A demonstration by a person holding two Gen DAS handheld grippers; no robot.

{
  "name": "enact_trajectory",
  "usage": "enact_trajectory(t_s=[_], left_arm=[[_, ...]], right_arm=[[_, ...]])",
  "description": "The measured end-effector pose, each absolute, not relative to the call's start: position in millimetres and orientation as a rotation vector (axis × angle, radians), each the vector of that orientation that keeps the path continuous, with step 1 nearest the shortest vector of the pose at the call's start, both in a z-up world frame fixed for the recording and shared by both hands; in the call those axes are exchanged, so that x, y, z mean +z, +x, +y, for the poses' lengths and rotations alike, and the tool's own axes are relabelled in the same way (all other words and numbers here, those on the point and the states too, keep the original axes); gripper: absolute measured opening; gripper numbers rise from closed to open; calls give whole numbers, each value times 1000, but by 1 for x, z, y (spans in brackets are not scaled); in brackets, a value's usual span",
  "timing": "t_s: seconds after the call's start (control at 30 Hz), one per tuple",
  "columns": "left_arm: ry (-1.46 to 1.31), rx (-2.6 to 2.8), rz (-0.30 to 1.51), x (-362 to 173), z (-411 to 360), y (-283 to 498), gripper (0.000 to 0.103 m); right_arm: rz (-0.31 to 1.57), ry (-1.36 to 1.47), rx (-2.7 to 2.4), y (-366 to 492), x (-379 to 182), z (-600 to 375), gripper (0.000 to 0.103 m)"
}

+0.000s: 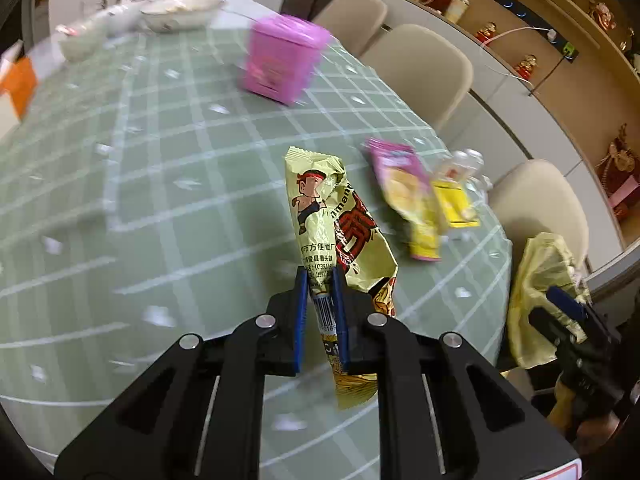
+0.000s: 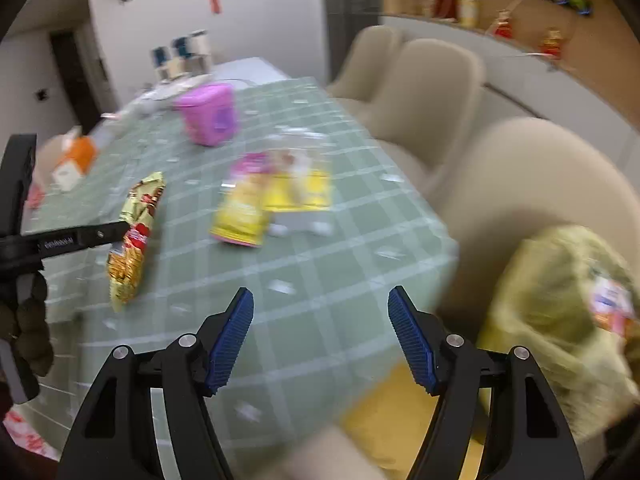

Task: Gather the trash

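Green checked cloth covers the table [image 1: 160, 184], where the left hand-held gripper [image 1: 322, 280] pinches a yellow snack wrapper [image 1: 320, 208], while the right hand-held gripper [image 2: 320, 336] gapes wide beside a yellow trash bag [image 2: 560, 320].

Both wrist views look steeply down, close over green checked table [image 1: 168, 184] (shared), right view nearer edge.

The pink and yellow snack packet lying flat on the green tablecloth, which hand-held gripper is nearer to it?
Hard to call, probably the left. The left hand-held gripper, shut on the yellow noodle wrapper, sits beside the pink and yellow packet. The right hand-held gripper stands open near the table's edge, short of it.
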State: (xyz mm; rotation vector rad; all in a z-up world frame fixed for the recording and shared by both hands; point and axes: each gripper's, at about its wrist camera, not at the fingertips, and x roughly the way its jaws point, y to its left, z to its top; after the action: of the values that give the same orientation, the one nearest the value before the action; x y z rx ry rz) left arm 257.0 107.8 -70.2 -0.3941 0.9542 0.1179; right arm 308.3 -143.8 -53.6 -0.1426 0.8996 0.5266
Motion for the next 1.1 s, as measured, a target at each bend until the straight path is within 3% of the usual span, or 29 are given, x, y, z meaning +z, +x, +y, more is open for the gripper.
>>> enact_trajectory(t_s=[0.1,0.23,0.43,0.5,0.6,0.77,0.87,0.97,1.1], left_arm=[[-394,126,968,-69,129,246,13],[-424,164,977,-73,160,225,32],[-465,172,989,-75,189,193,37],[-464,169,995,-73,195,183,37],[-478,159,996,-72,202,175,38],[-496,132,1001,-75,213,168,39],[-501,118,1004,-77,219,166,40],[-521,111,1004,-79,223,162,43],[-531,93,1014,-81,224,158,43]], right_arm=[[907,-101,623,318,-61,-115,66],[910,-12,573,344,-76,-85,66],[985,51,499,377,-112,-50,42],[977,37,492,376,-114,-42,27],[1000,36,518,362,-116,-33,24],[1051,14,599,321,-115,-27,23],[980,29,615,297,-99,-30,24],[927,131,553,309,-90,-38,41],[941,247,446,342,-99,-29,42]])
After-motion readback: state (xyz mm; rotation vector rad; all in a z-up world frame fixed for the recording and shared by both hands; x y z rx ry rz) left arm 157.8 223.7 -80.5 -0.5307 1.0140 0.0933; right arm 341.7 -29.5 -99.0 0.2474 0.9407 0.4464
